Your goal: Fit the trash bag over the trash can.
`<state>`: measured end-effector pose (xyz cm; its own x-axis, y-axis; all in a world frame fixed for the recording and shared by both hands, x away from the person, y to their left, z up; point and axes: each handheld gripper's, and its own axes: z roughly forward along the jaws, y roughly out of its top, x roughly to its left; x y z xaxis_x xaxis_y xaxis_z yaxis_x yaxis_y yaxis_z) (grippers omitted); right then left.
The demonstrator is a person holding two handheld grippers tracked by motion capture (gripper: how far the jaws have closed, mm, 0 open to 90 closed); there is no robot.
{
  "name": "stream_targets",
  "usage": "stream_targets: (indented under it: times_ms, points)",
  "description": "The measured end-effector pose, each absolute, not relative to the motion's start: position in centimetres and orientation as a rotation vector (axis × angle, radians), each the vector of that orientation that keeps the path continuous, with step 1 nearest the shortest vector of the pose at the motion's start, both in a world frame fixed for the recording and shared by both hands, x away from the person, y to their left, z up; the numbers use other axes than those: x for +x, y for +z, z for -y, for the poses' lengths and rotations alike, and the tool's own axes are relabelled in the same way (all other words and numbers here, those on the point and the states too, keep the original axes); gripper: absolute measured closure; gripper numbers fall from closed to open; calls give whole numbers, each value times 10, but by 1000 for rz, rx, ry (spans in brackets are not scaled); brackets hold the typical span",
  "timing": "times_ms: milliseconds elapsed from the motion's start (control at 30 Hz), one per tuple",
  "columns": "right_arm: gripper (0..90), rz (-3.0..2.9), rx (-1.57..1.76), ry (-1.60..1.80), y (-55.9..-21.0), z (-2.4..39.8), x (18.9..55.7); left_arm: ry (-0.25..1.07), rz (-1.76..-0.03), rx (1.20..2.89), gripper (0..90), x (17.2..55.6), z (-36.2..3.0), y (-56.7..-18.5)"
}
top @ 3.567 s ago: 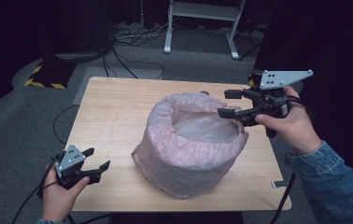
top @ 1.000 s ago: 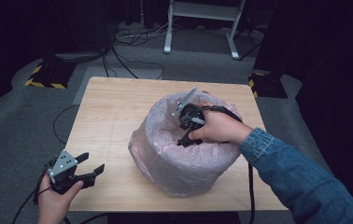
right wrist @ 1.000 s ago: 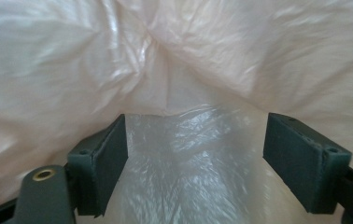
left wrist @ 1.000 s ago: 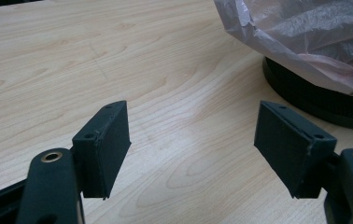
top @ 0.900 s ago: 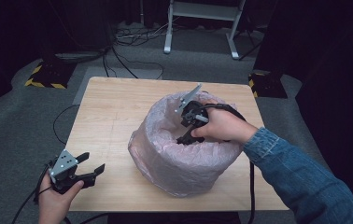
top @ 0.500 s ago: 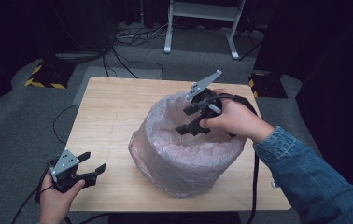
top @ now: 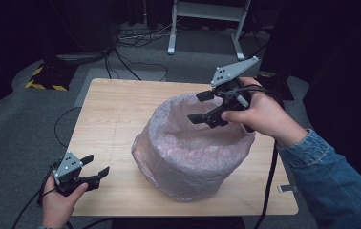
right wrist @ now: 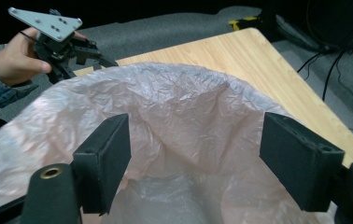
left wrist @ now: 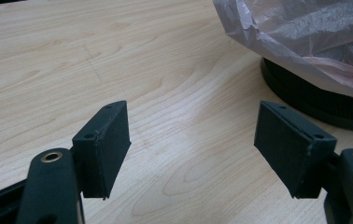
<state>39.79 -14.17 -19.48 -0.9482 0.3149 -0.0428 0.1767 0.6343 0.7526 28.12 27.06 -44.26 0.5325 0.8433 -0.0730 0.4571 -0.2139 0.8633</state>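
A round black bin [left wrist: 305,100] lined with a crinkled pink plastic bag [top: 193,152] stands in the middle of the wooden table [top: 116,114]. My right gripper [top: 195,107] hovers over the bag's far right rim, open, with nothing between its jaws. In the right gripper view it [right wrist: 193,154] looks down into the bag's mouth [right wrist: 179,102]. My left gripper [top: 97,164] is held low over the table's near left corner, open and empty. In the left gripper view it [left wrist: 193,149] faces bare wood, with the bag [left wrist: 305,32] at the upper right.
Beyond the table's far edge is grey carpet with a white metal stand [top: 207,14], loose cables [top: 131,43] and a yellow-and-black striped strip [top: 45,78]. A cable trails from my right gripper [top: 269,181] across the table's right side.
My right gripper has risen out of the bag's inside and moved right, to above the far right rim. The left gripper has stayed where it was.
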Motion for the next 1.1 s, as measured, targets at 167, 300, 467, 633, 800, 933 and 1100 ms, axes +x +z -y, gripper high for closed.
stream_targets:
  times_ms: [167, 300, 467, 633, 800, 933, 1100]
  points:
    - [250, -2661, 420, 1197, -189, 159, 393, 529, -1070, 1850, 269, 282, -270, -442]
    - [248, -2637, 443, 1193, -188, 175, 391, 526, -1070, 1851, 269, 283, -269, -443]
    - [246, -2604, 493, 1208, -190, 194, 392, 525, -1076, 1848, 269, 283, -269, -443]
    - [246, -2582, 532, 1222, -194, 213, 393, 524, -1076, 1852, 269, 283, -270, -444]
    - [245, -2549, 580, 1244, -196, 233, 393, 523, -1078, 1856, 269, 283, -270, -444]
    - [245, -2520, 615, 1256, -198, 249, 391, 520, -1075, 1863, 269, 283, -270, -445]
    - [242, -2496, 646, 1269, -200, 265, 387, 518, -1077, 1868, 269, 282, -272, -447]
